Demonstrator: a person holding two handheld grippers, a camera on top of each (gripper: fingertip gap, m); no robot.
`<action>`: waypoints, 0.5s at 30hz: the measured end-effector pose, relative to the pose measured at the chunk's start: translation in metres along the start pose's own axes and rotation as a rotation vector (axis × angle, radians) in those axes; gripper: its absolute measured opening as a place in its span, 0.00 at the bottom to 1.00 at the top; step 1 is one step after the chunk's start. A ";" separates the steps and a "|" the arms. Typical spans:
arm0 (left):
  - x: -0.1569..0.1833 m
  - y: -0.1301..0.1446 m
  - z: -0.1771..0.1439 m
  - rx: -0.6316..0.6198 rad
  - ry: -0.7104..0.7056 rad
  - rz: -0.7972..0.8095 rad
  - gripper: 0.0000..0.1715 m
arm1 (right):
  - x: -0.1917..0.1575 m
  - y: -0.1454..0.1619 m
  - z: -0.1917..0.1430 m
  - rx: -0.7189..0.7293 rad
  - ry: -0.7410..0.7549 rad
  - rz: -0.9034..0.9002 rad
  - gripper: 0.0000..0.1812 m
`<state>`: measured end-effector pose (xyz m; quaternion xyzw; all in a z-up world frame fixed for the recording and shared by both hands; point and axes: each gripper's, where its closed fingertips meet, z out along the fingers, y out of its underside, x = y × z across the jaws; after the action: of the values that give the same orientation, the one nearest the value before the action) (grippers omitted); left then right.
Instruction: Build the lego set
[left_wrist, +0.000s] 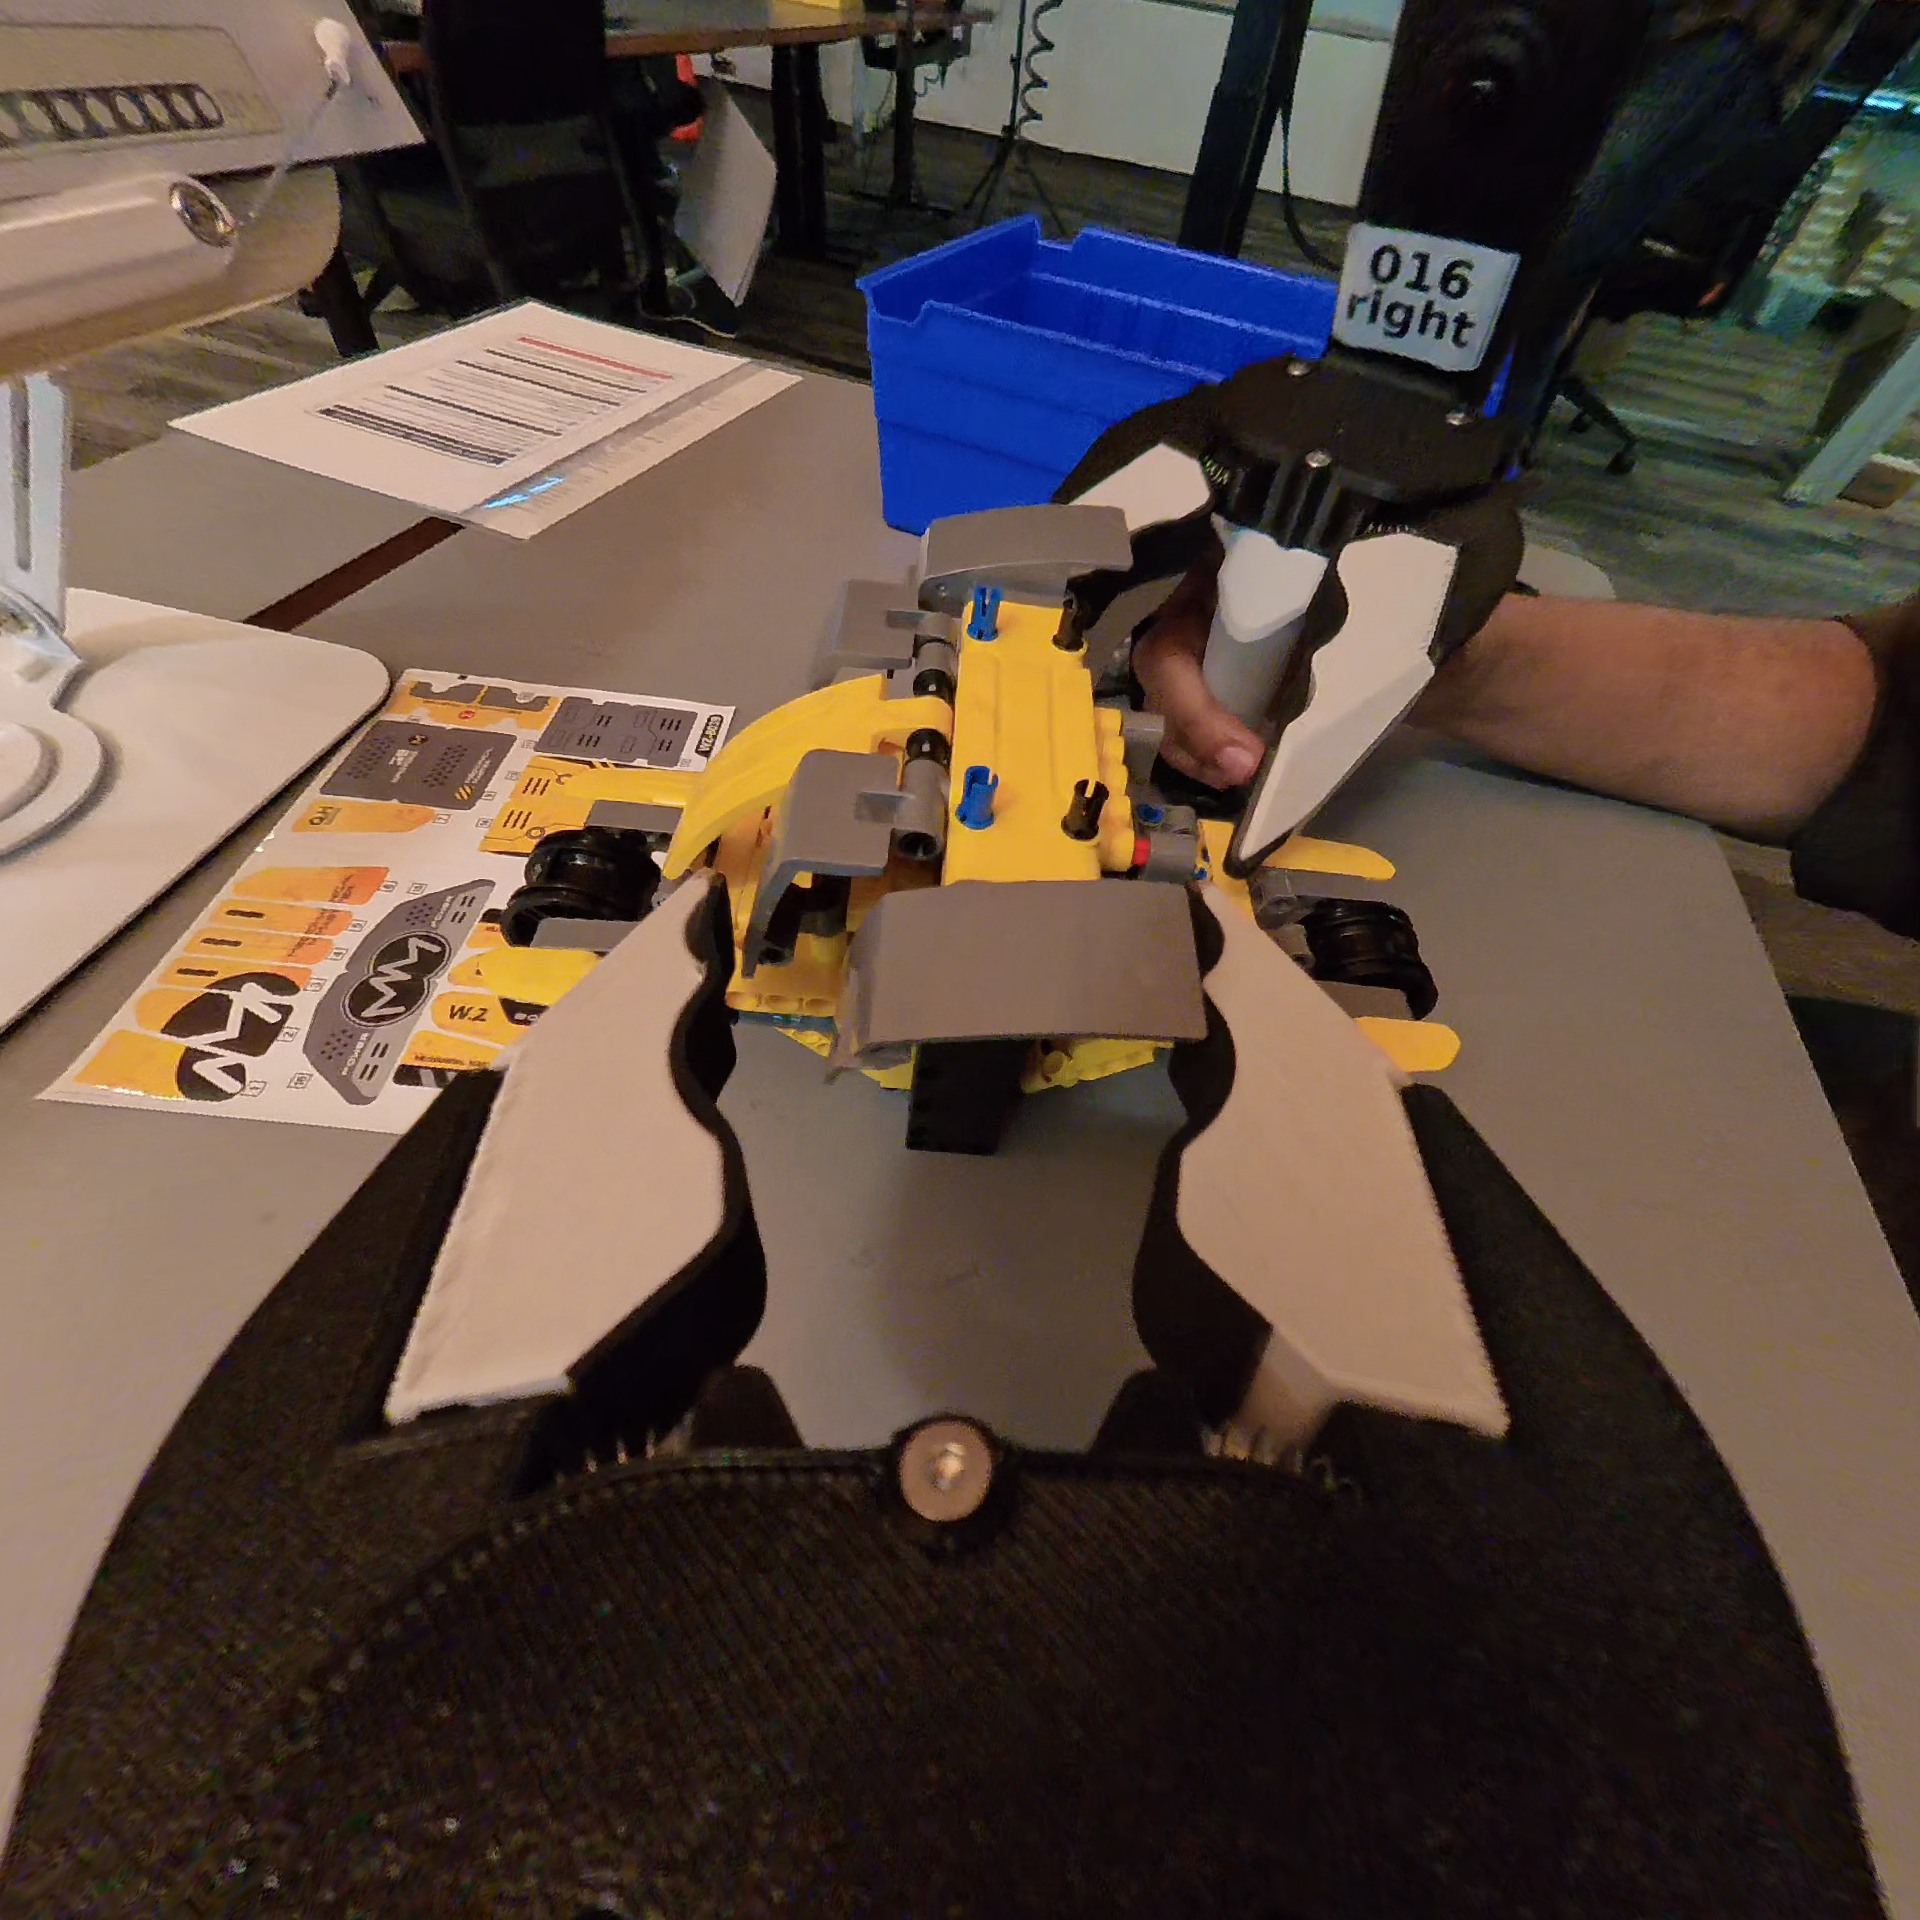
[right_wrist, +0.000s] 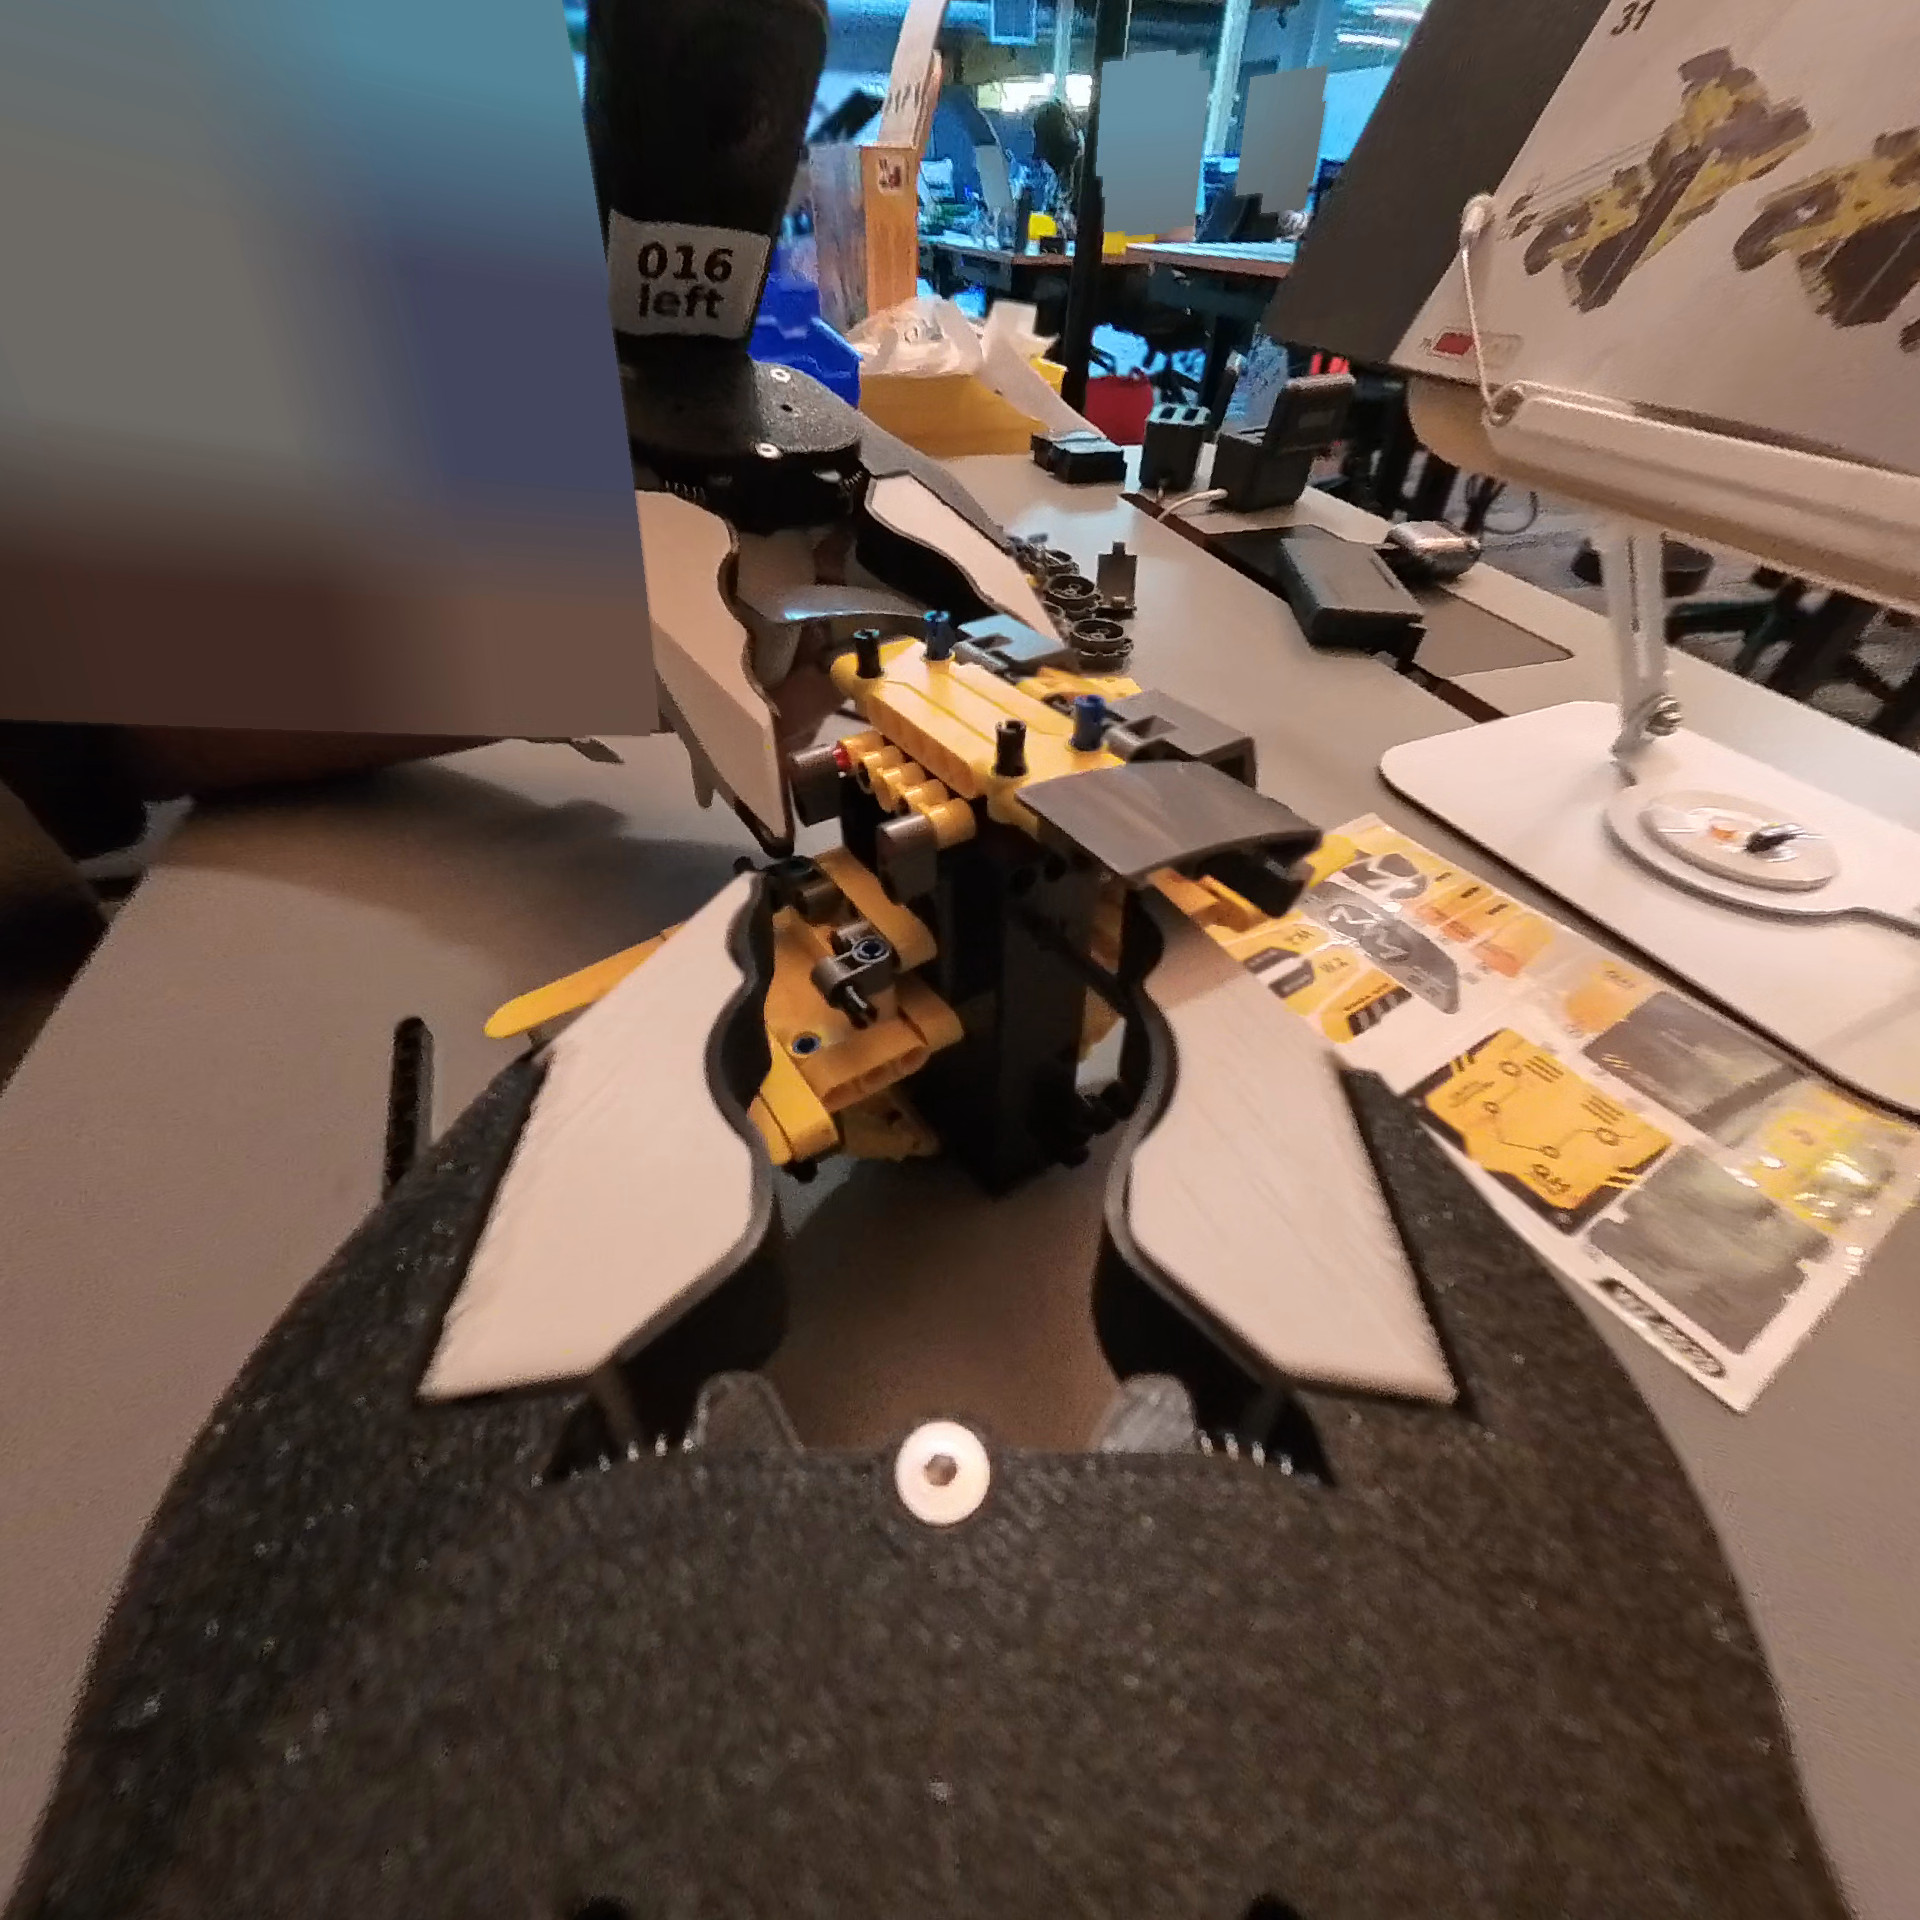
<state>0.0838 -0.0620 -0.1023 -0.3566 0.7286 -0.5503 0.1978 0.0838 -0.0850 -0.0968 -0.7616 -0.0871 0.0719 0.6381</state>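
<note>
1. My left gripper (left_wrist: 951, 904) was spread wide around the near end of the brick model (left_wrist: 1023, 748) on the grey table (left_wrist: 312, 1299).
2. My right gripper (right_wrist: 940, 914) likewise, opposite end.
3. Model's long axis ran gripper to gripper: yellow studded beams, smooth grey panels.

Yellow-and-grey brick model (left_wrist: 1023, 790), blue bin (left_wrist: 997, 364).

Glossy plastic brick model (left_wrist: 1023, 748), shiny sticker sheet (left_wrist: 343, 883), matt table (left_wrist: 935, 1278)
</note>
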 end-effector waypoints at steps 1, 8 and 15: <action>0.000 -0.001 -0.001 -0.004 -0.006 0.008 0.47 | 0.000 -0.001 0.000 0.014 -0.014 0.022 0.37; -0.001 -0.004 -0.021 -0.024 -0.039 0.068 0.44 | 0.004 -0.016 -0.008 0.130 -0.103 0.157 0.37; 0.008 0.029 -0.025 0.021 -0.105 -0.078 0.45 | -0.001 -0.010 0.001 0.077 -0.155 0.138 0.38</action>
<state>0.0529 -0.0473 -0.1207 -0.4109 0.6970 -0.5458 0.2178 0.0823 -0.0823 -0.0876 -0.7329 -0.0806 0.1779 0.6517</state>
